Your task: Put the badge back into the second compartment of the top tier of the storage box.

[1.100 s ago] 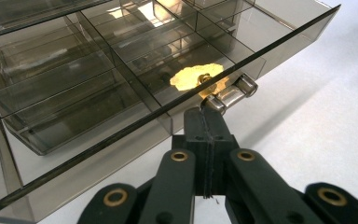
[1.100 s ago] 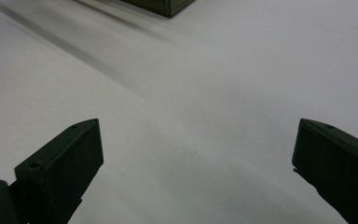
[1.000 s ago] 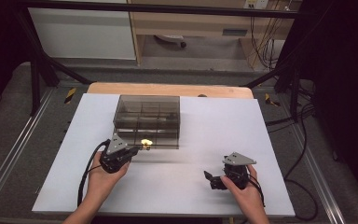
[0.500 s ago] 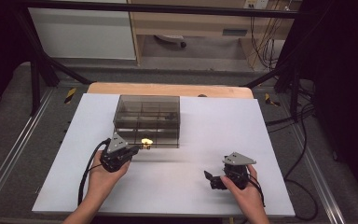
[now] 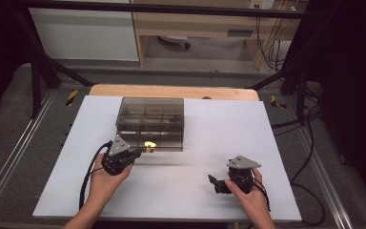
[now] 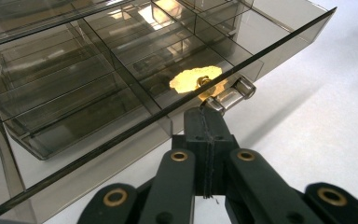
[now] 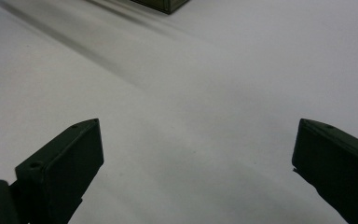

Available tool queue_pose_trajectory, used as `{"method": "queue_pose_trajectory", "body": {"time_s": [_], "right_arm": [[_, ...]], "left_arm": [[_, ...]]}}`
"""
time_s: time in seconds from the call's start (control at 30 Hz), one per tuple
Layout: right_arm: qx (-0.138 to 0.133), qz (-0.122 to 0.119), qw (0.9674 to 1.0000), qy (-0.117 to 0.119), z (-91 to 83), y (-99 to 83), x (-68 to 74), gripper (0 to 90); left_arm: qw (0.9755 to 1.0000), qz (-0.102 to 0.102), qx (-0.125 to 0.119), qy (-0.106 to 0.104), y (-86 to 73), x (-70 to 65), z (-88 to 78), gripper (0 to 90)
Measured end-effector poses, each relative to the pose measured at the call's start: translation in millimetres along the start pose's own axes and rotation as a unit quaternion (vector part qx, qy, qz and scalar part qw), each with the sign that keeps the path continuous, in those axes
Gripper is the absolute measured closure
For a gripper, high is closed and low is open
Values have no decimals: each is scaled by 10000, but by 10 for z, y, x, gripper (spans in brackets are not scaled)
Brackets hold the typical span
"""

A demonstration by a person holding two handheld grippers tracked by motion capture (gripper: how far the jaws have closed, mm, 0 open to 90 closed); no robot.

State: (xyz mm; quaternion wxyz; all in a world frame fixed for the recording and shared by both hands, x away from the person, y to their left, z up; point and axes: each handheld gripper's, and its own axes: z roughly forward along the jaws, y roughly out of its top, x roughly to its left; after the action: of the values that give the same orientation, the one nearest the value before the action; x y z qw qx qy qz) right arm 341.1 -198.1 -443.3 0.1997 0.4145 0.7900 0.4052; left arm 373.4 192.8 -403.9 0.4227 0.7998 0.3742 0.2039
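A smoky transparent organizer box (image 5: 150, 123) with divided compartments sits in the upper middle of the high view on the white table (image 5: 276, 143). The left hand-held gripper (image 5: 140, 153), at centre left of that view, has its jaws fully closed and its tips pressed against the small metal handle (image 6: 228, 95) on the box's front edge; in the left gripper view that handle lies just above the tips at centre frame, though whether the tips actually pinch it or merely touch it is hard to tell. Behind the handle, a small yellow-gold piece (image 6: 196, 80) shows through the tinted plastic. The box appears closed or barely started, so the pull or lift seems yet to come. The right hand-held gripper (image 5: 215, 183) rests at lower right of the high view, jaws spread wide over bare table, holding nothing.
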Motion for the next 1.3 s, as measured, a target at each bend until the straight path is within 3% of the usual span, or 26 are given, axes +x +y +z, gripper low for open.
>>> {"method": "queue_pose_trajectory", "body": {"time_s": [1.3], "right_arm": [[4, -5, 10000, -3, 2, -1, -4, 27]], "left_arm": [[10000, -35, -28, 21, 20, 26, -11, 898]]}}
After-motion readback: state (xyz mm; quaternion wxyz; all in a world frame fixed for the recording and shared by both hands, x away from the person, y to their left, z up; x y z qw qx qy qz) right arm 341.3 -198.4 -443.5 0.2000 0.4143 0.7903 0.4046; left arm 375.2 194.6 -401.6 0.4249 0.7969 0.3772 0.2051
